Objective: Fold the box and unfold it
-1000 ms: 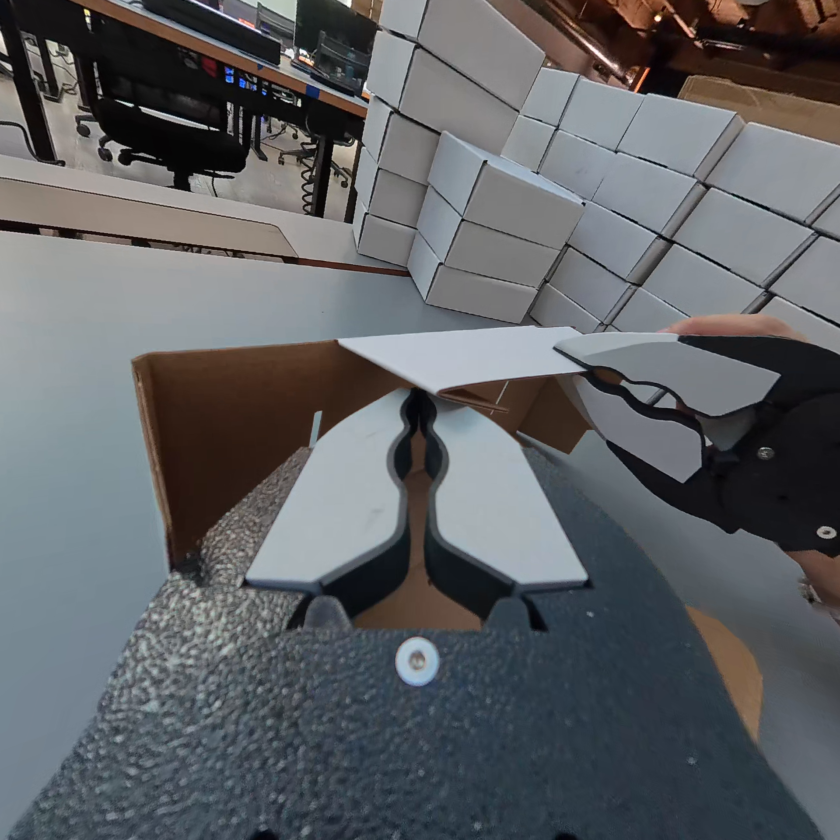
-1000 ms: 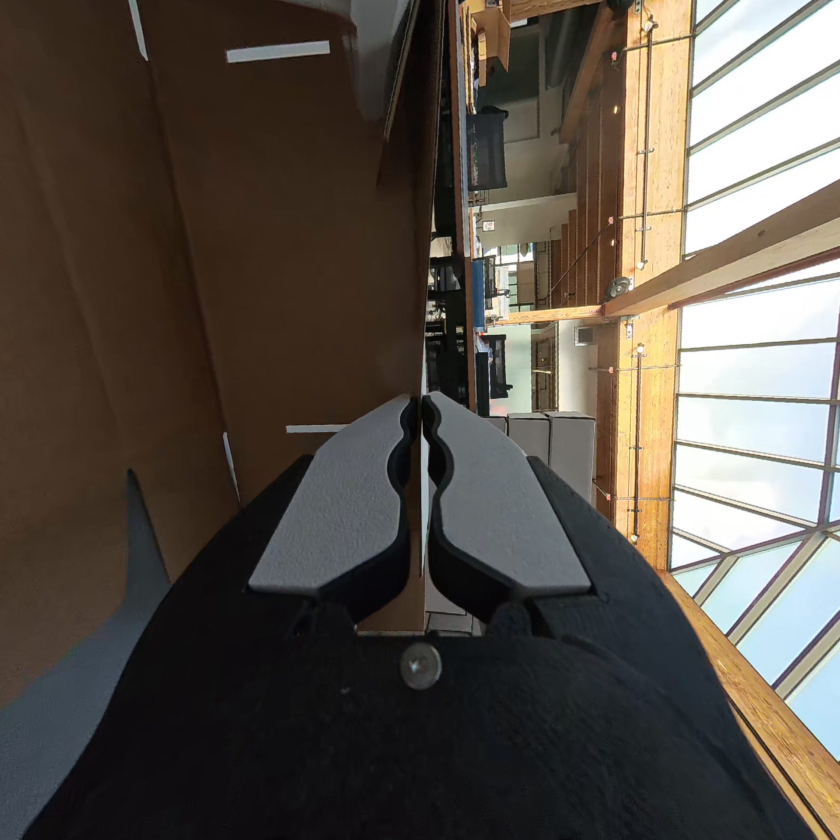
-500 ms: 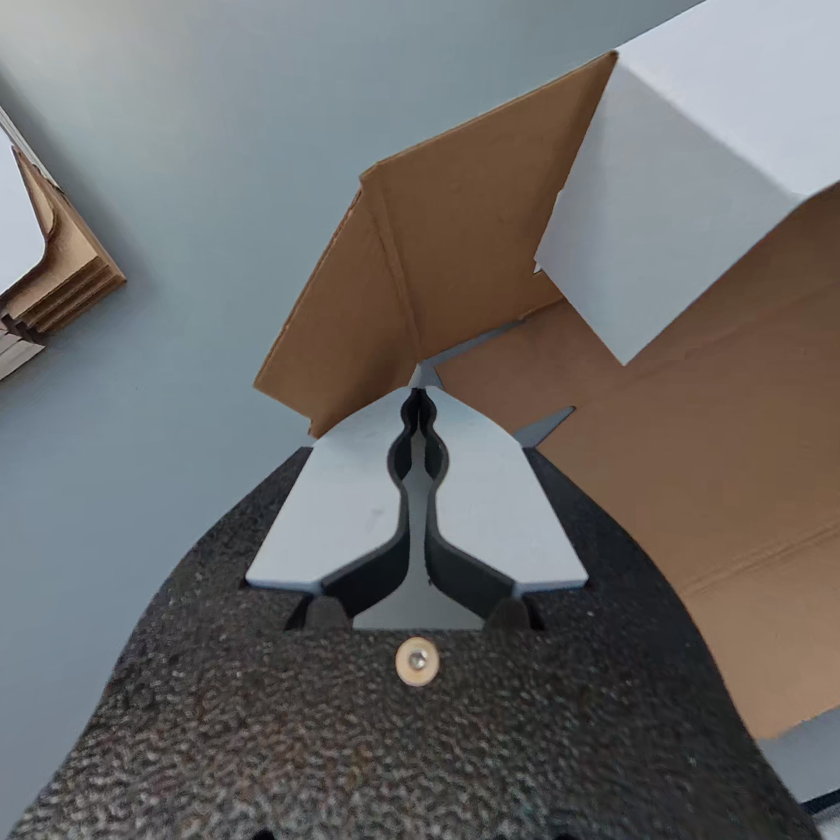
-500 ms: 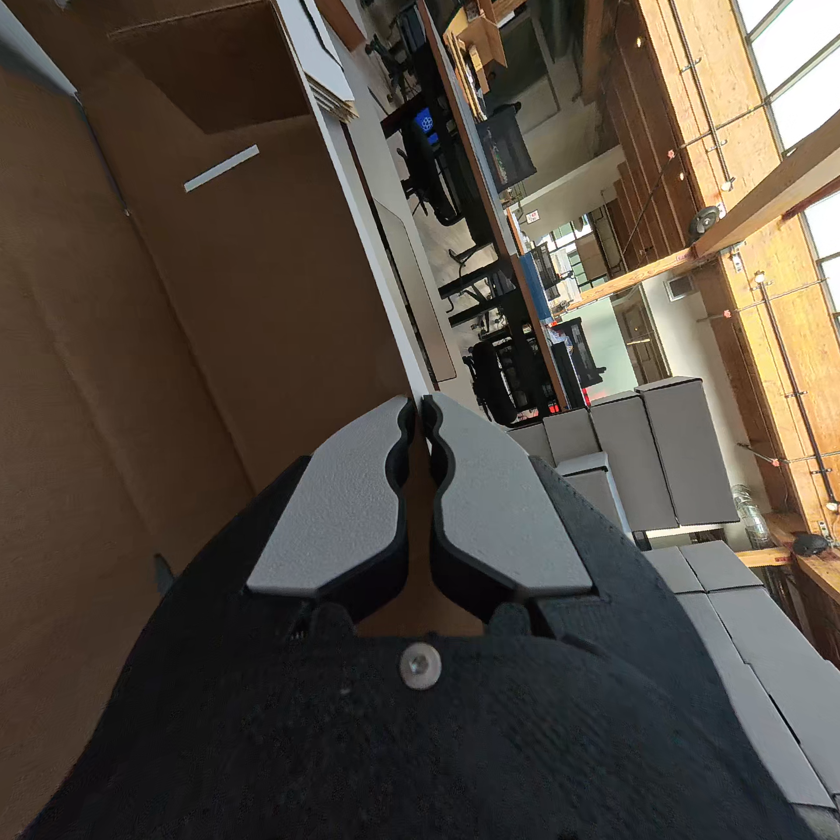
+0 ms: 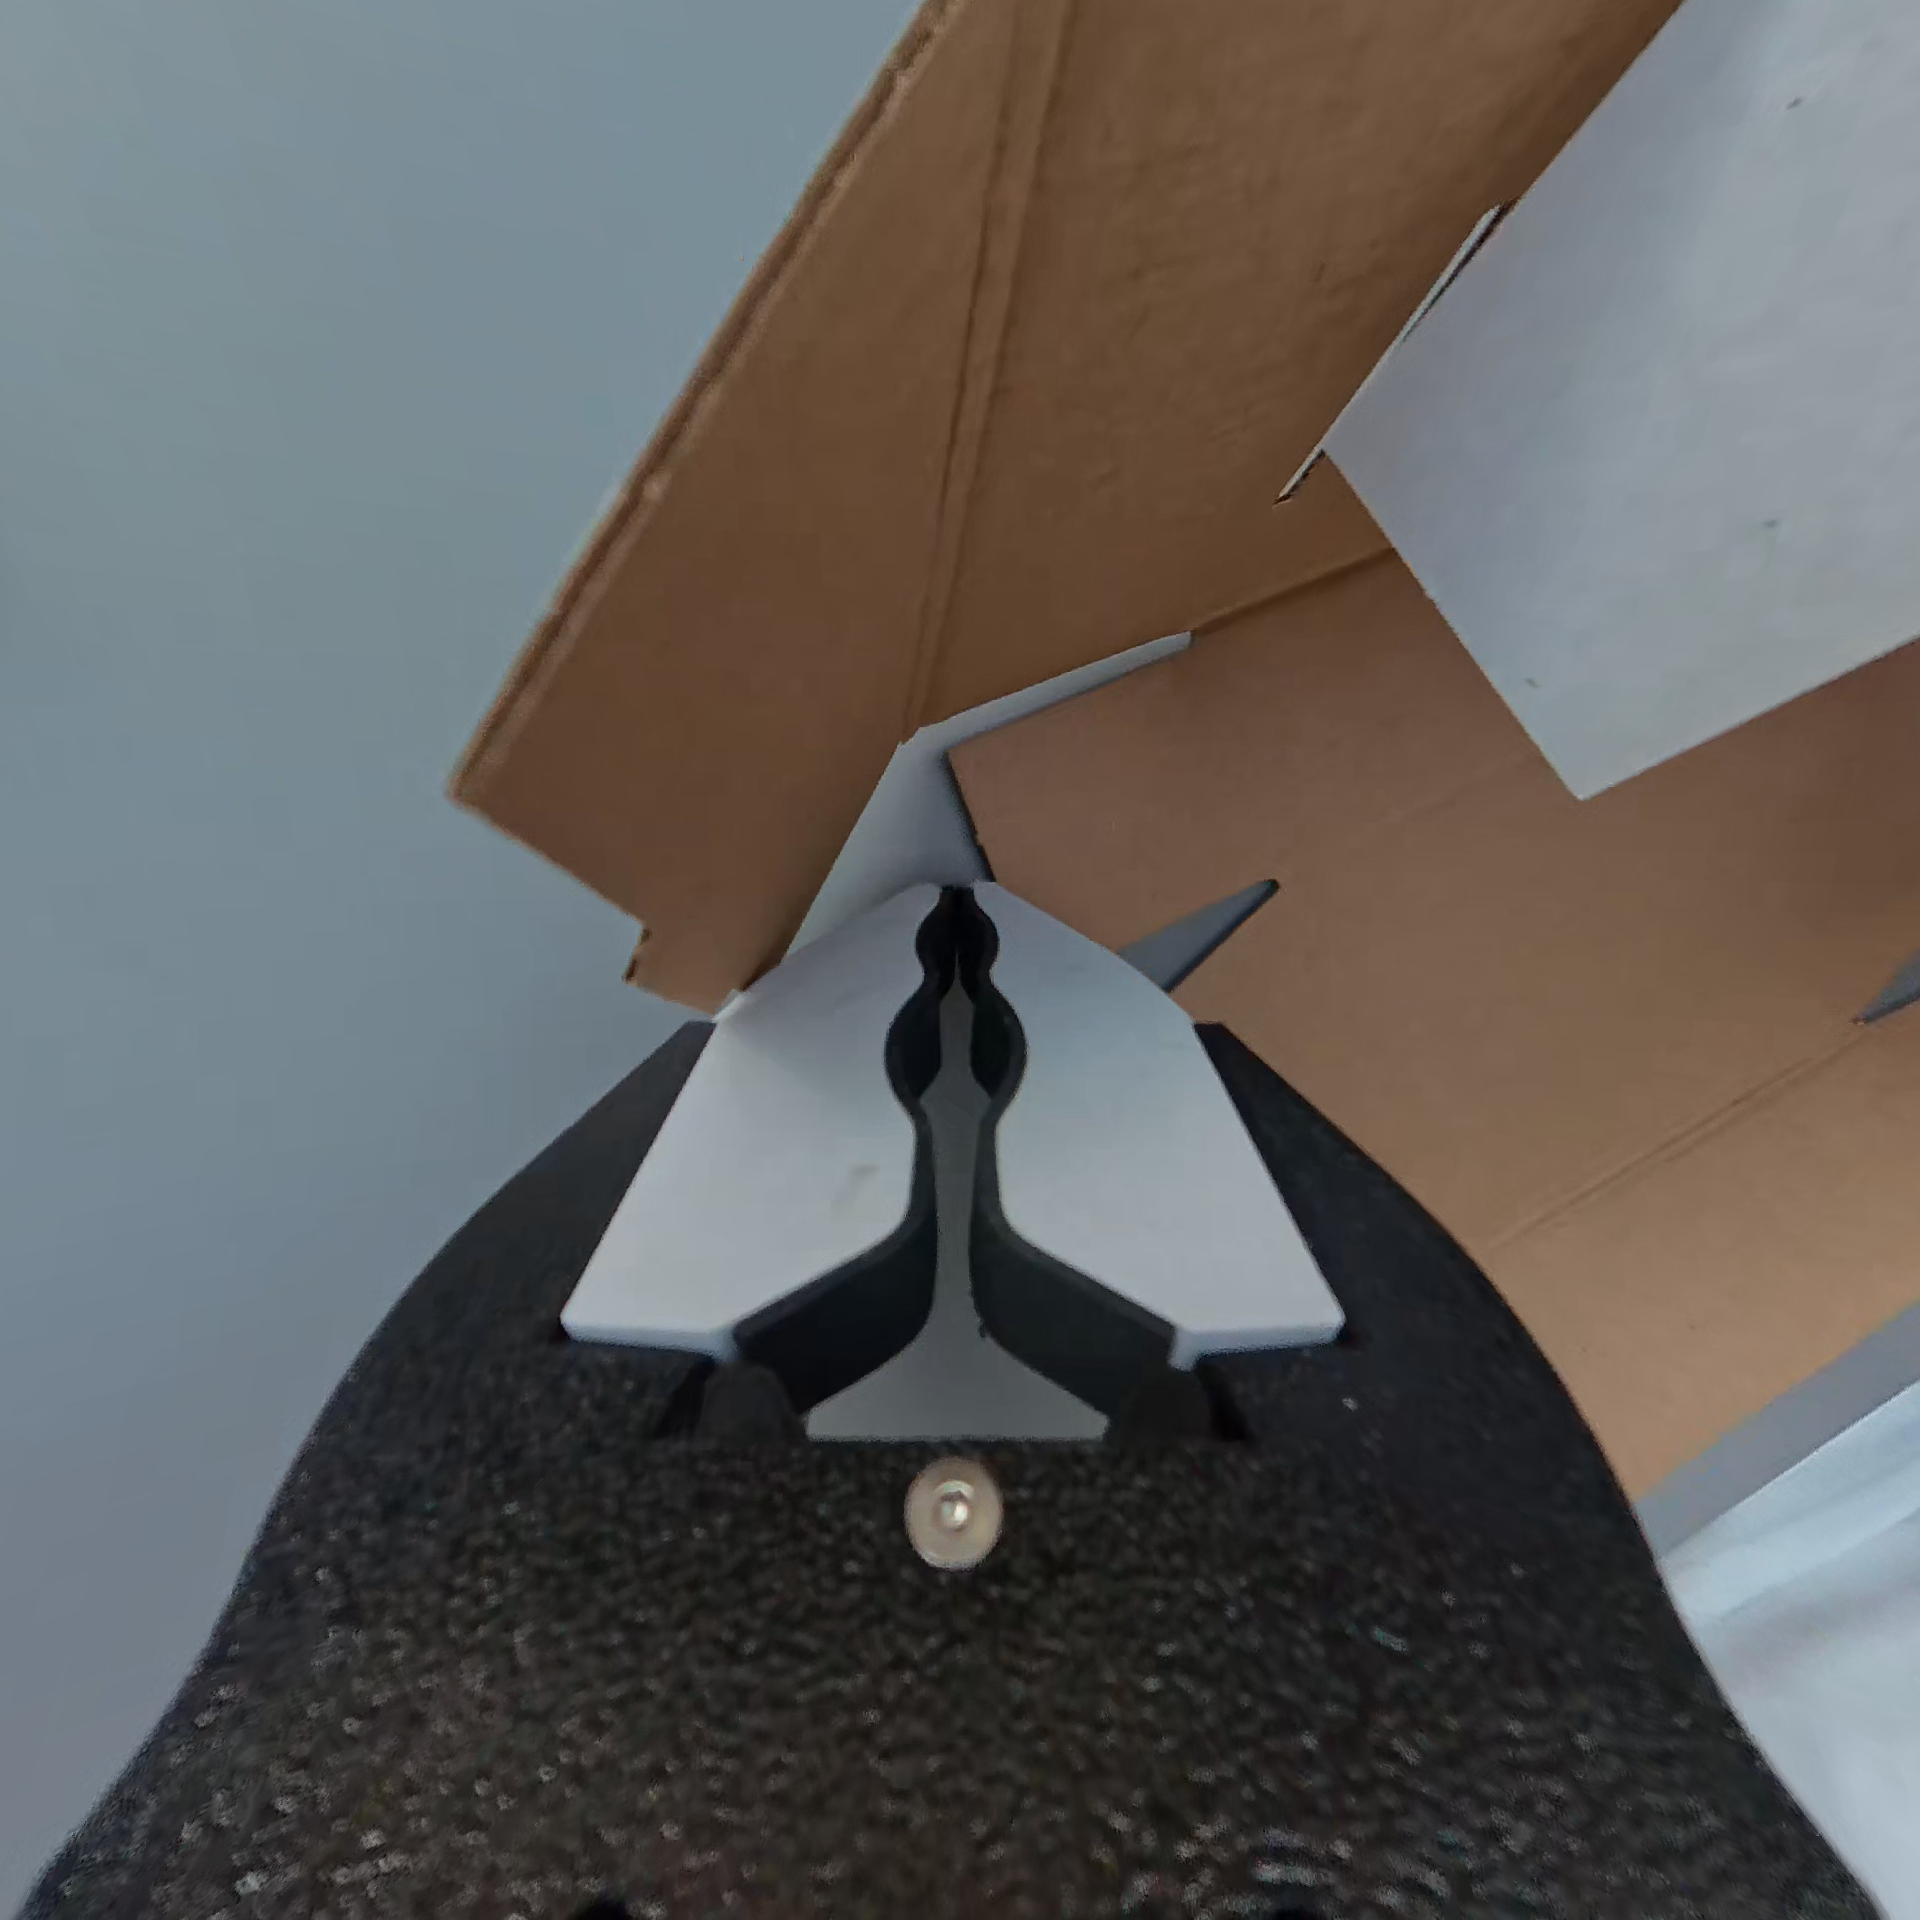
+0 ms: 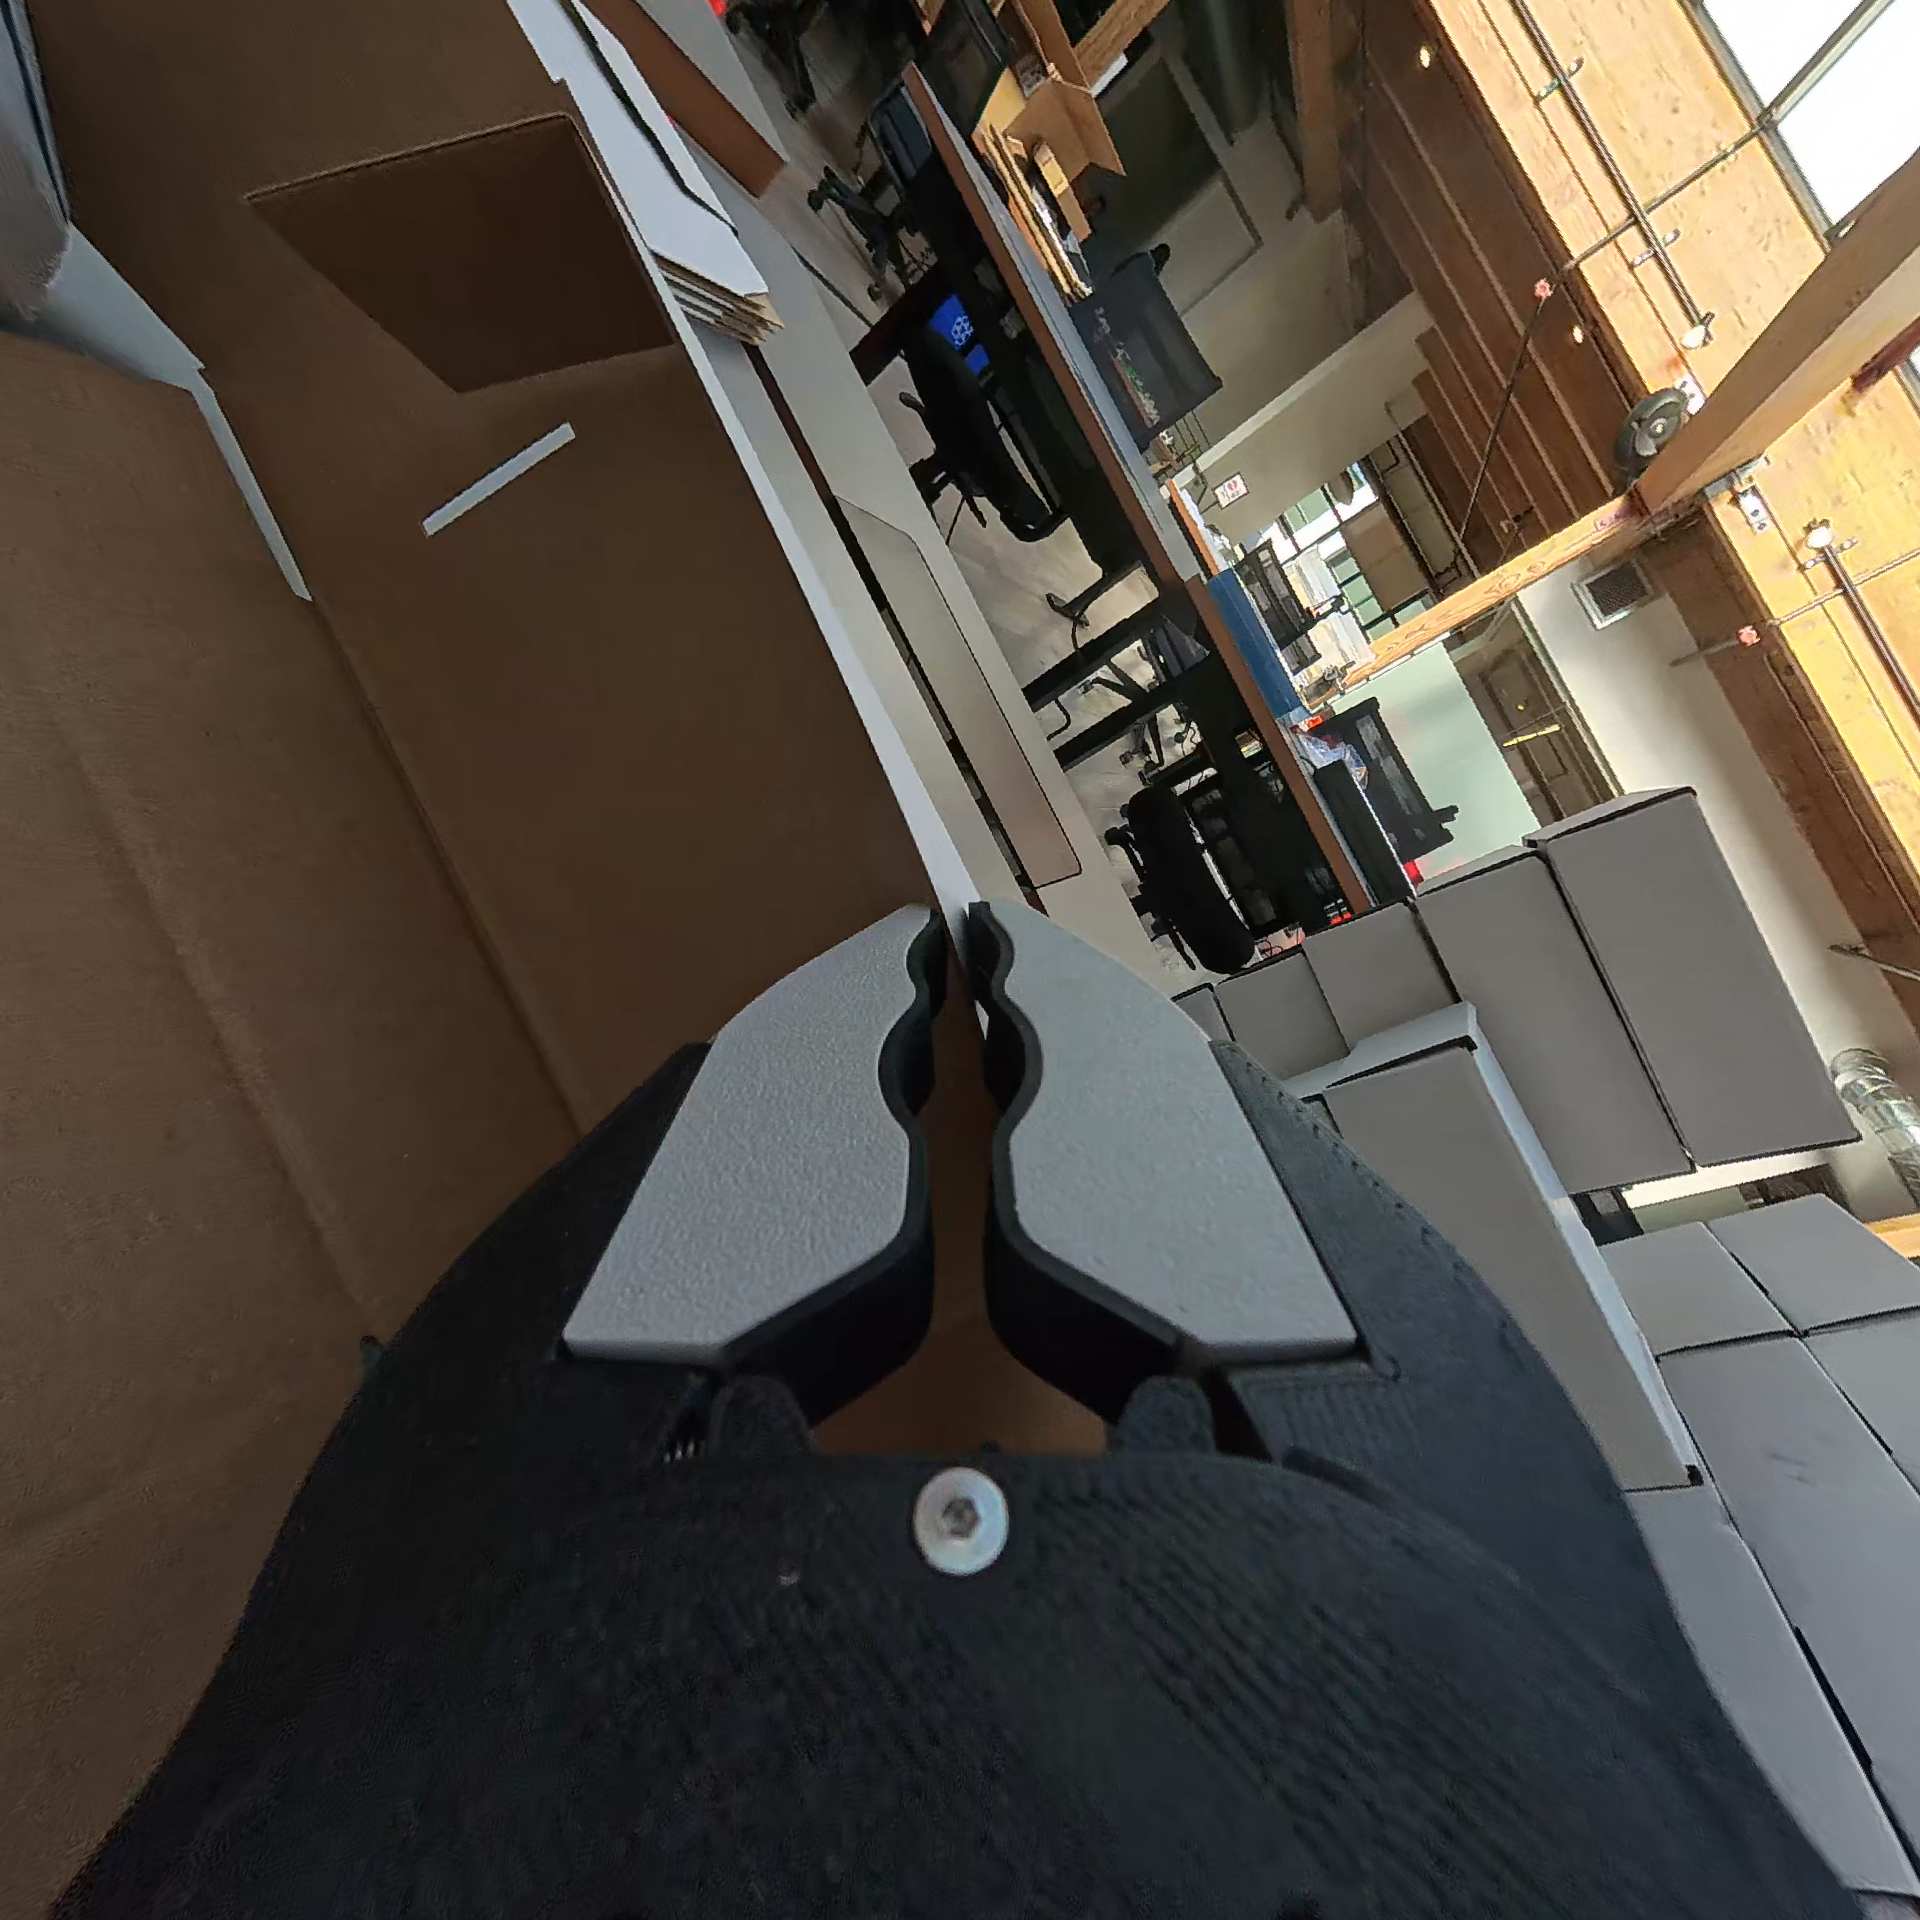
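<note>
The cardboard box (image 5: 1455, 1039), brown inside and white outside, is held partly opened out above the grey table (image 5: 260, 520). In the left wrist view a brown side panel (image 5: 831, 520) slants up to the left and a white flap (image 5: 1662, 416) hangs at the upper right. My left gripper (image 5: 951, 906) is shut on a small white flap (image 5: 909, 821) at a corner of the box. In the right wrist view my right gripper (image 6: 958, 925) is shut on the edge of a large brown panel (image 6: 416, 831), which fills the left of that view.
Folded white boxes (image 6: 1610, 987) are stacked at the right of the right wrist view. A pile of flat cardboard blanks (image 6: 717, 281) lies on the table beyond the box. Desks and black office chairs (image 6: 987, 436) stand farther off.
The left wrist view has tipped from looking across the table to looking down on it. The box panels have spread wider and flatter. Both grippers stay shut on the box.
</note>
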`<move>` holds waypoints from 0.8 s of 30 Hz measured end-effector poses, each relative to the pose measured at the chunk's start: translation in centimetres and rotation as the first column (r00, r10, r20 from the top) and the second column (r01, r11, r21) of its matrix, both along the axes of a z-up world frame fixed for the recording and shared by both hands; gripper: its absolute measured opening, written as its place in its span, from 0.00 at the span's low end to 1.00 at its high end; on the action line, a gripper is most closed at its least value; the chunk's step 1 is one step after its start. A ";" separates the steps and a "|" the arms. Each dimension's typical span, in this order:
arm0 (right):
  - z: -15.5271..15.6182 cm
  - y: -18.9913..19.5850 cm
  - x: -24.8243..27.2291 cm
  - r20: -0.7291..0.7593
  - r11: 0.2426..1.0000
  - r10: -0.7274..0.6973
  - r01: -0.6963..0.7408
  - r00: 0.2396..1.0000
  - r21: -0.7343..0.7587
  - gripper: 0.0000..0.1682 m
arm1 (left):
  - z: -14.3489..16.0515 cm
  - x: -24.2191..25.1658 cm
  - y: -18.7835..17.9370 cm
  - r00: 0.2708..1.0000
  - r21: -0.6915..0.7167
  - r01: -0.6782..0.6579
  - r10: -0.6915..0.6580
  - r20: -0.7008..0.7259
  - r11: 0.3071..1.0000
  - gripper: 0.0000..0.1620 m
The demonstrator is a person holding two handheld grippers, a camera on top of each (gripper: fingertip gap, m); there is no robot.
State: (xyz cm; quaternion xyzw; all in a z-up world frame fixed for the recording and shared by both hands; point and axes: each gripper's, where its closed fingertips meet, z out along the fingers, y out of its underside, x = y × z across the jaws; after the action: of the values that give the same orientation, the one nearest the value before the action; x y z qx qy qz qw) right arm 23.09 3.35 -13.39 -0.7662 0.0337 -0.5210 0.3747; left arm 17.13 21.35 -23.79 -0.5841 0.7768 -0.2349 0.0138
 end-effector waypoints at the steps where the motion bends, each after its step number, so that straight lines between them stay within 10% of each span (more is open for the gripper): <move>1: 0.0 0.0 0.0 -0.006 1.000 0.004 -0.004 1.000 0.013 0.03 | 0.0 0.1 -0.2 1.000 -0.030 -0.008 0.007 -0.003 1.000 0.00; 12: -0.2 0.1 0.4 -0.044 0.997 0.004 0.000 0.999 0.075 0.03 | 0.1 0.2 -1.1 0.999 -0.191 -0.053 0.051 -0.018 0.980 0.00; 19: 0.3 0.0 0.3 -0.015 0.995 -0.003 0.005 1.000 0.099 0.03 | 0.0 0.6 0.4 0.999 0.089 -0.004 0.001 0.032 0.996 0.00; 24: 0.4 -0.3 0.3 -0.015 0.992 -0.005 0.007 1.000 0.126 0.03 | 0.0 1.1 -0.1 0.999 0.040 -0.021 0.019 0.040 0.999 0.00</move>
State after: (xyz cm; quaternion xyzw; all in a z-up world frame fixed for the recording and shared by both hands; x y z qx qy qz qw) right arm 23.34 3.06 -12.96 -0.7447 0.0718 -0.5133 0.4205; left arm 18.19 21.29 -23.80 -0.5868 0.7750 -0.2305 0.0433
